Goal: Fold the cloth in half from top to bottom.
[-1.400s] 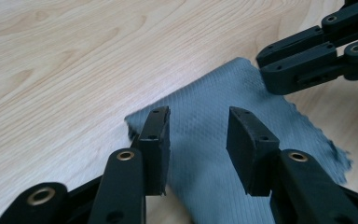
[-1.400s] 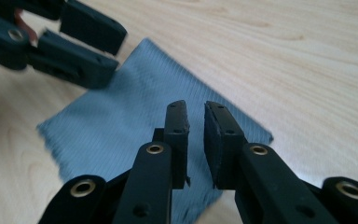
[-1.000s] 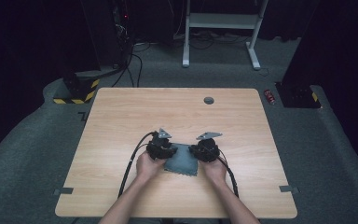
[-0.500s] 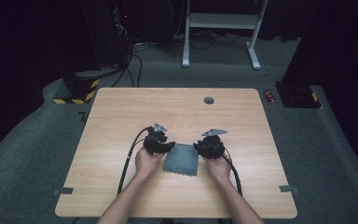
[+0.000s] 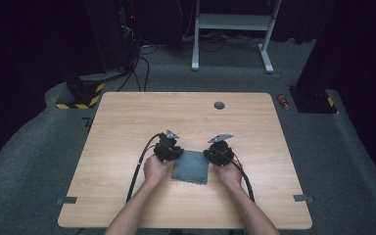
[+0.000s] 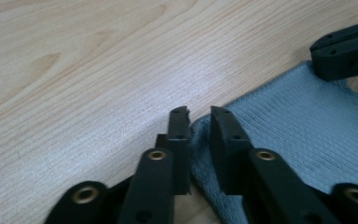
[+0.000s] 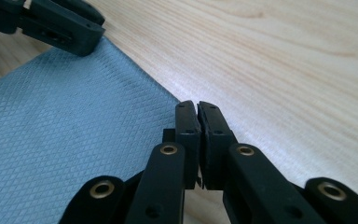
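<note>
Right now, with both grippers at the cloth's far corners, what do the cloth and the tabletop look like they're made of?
The grey-blue cloth looks like a thin woven or knitted textile, maybe microfibre: a fine diamond weave, matte, with a zigzag-cut edge. The tabletop looks like light wood-grain laminate rather than solid wood, though that is uncertain: regular printed-looking grain and a soft sheen. The gripper jaws appear to be matte black plastic with brass-coloured inserts.

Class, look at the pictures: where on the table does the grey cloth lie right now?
In the high view the grey cloth lies flat on the near middle of the wooden table, between the left tool and the right tool, which pinch its far corners.
</note>
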Demonstrator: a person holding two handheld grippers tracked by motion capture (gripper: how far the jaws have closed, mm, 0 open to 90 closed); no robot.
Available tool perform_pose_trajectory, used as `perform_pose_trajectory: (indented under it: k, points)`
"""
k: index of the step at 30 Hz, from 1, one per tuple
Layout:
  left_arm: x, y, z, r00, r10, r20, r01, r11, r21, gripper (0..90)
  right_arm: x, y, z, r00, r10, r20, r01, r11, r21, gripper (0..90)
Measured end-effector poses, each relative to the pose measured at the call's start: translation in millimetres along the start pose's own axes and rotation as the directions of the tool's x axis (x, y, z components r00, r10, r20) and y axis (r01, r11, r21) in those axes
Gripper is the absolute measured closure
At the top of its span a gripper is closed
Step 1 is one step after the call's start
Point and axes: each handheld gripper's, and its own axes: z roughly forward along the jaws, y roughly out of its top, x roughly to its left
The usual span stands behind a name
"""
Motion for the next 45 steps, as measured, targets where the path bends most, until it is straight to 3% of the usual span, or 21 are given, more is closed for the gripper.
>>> perform_pose_trajectory:
  k: [3,7,9,12,19,21,23,25,28,32,36,40,43,45]
  points:
    - [0.4,0.5,-2.1,1.0000,0.008,0.005,-0.008,0.9999,0.008,86.0,-0.5,4.8,-2.2,0.9999,-0.004,0.014,0.004,1.000,-0.011,87.7]
    - [-0.3,0.9,-1.0,0.9990,-0.032,0.032,0.032,0.9994,-0.011,87.1,-4.1,11.2,-2.4,0.9992,-0.006,0.039,0.006,1.000,-0.007,87.7]
    - [0.0,1.6,0.6,0.9995,-0.018,0.026,0.018,0.9997,-0.016,87.2,-7.1,14.3,-1.7,0.9987,-0.010,0.050,0.011,1.000,-0.006,87.7]
    - [-0.7,2.3,4.7,0.9993,-0.031,0.021,0.031,0.9990,-0.032,87.2,-11.7,13.3,3.8,0.9983,0.002,0.058,-0.002,1.000,0.005,87.7]
    - [-4.1,12.7,11.1,0.9981,0.043,-0.045,-0.043,0.9990,-0.008,86.9,-17.2,11.2,9.9,0.9974,0.017,0.070,-0.017,1.000,-0.003,87.4]
    - [-2.5,12.1,11.2,0.9991,0.027,-0.034,-0.027,0.9996,-0.010,86.4,-18.3,10.9,10.1,0.9973,0.027,0.068,-0.026,1.000,-0.007,86.7]
    - [-1.0,11.7,10.3,0.9990,0.018,-0.041,-0.018,0.9998,-0.008,83.2,-19.5,10.3,9.7,0.9972,0.037,0.065,-0.036,0.999,-0.009,84.0]
    - [0.1,11.1,7.0,0.9978,0.015,-0.064,-0.016,0.9999,-0.006,73.7,-21.2,9.4,7.2,0.9966,0.045,0.069,-0.044,0.999,-0.017,78.0]
    - [0.3,7.3,-1.8,0.9965,-0.013,-0.082,0.010,0.9992,-0.038,60.1,-22.6,7.9,-1.7,0.9963,0.060,0.061,-0.058,0.997,-0.042,76.1]
    - [0.1,-0.3,-12.7,0.9970,-0.040,-0.067,0.036,0.9973,-0.064,51.0,-20.5,2.3,-16.5,0.9981,0.048,0.039,-0.045,0.996,-0.074,73.9]
    - [-5.3,-11.0,-23.0,0.9983,-0.038,-0.045,0.035,0.9962,-0.079,49.3,-15.0,-5.1,-21.3,0.9988,0.048,0.011,-0.047,0.995,-0.085,73.2]
    - [-14.6,-22.2,-26.4,0.9990,-0.010,-0.044,0.008,0.9985,-0.055,48.2,-4.0,-14.0,-20.0,0.9997,0.019,-0.018,-0.020,0.997,-0.074,72.7]
    - [-20.2,-30.6,-26.9,0.9966,0.024,-0.079,-0.028,0.9985,-0.046,48.3,4.6,-20.4,-15.0,0.9996,-0.023,-0.014,0.023,0.999,-0.044,71.8]
    - [-21.7,-33.8,-24.8,0.9939,0.048,-0.099,-0.050,0.9986,-0.015,48.4,6.9,-22.5,-13.6,0.9994,-0.034,-0.004,0.034,0.998,-0.048,70.9]
